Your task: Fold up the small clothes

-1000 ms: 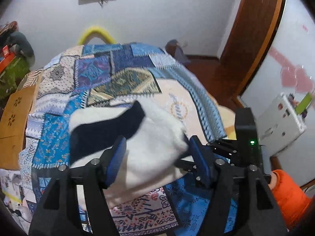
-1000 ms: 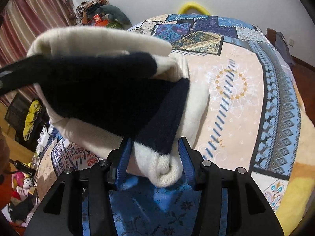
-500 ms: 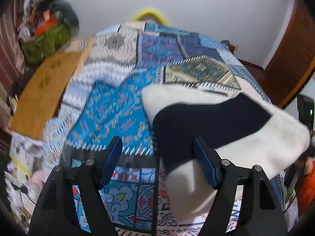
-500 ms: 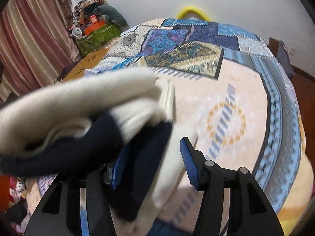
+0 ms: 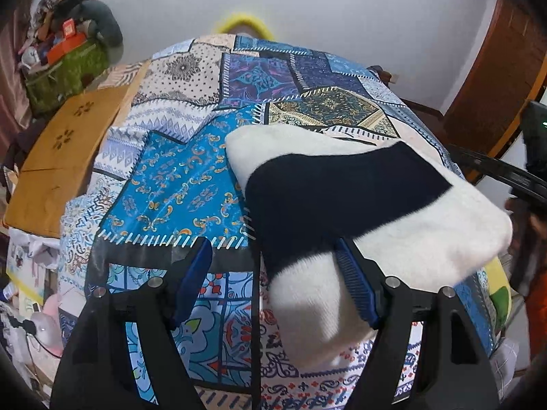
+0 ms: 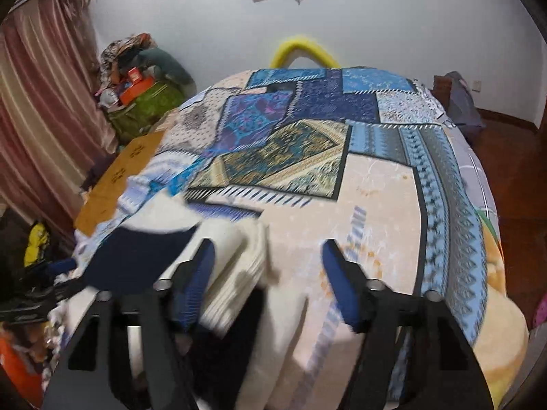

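Cream-and-navy knit garment (image 5: 359, 205) lies folded on the patchwork bedspread (image 5: 177, 184), at about 3 o'clock of the left wrist view's centre, one cream end reaching back toward the camera. A navy band crosses its top diagonally. In the right wrist view the same garment (image 6: 236, 259) sits at about 7 o'clock, blurred, with stacked cream layers showing at its edge.

Left gripper (image 5: 273, 283): fingers spread. The cream end passes between them and overlaps the finger at 3 o'clock; the other finger (image 5: 191, 280) stands clear of the cloth. No pinch.

Right gripper (image 6: 266, 280): jaws have just been opening. Fingers spread, cloth lies beside the finger at 9 o'clock and in the gap, not pinched. Judged released.

Step in hand, as I judge it: letting go after a fold and setting the bundle down.
- Withdraw both grippers straight back along their fingers so the pads do not drag the top layer.
- Knit looks thick and springy; the fold may relax open. A light press on the navy band would help it stay.
- Check the edges line up before leaving it.

Containers: 1 green bag (image 5: 61, 75) at about 10 o'clock of the left view, against the wall, heaped with mixed items; an orange box (image 5: 66, 42) and a grey bundle (image 5: 102, 22) sit on top. Other contents too small to tell. A wooden board (image 5: 58, 157) lies beside the bed below it.
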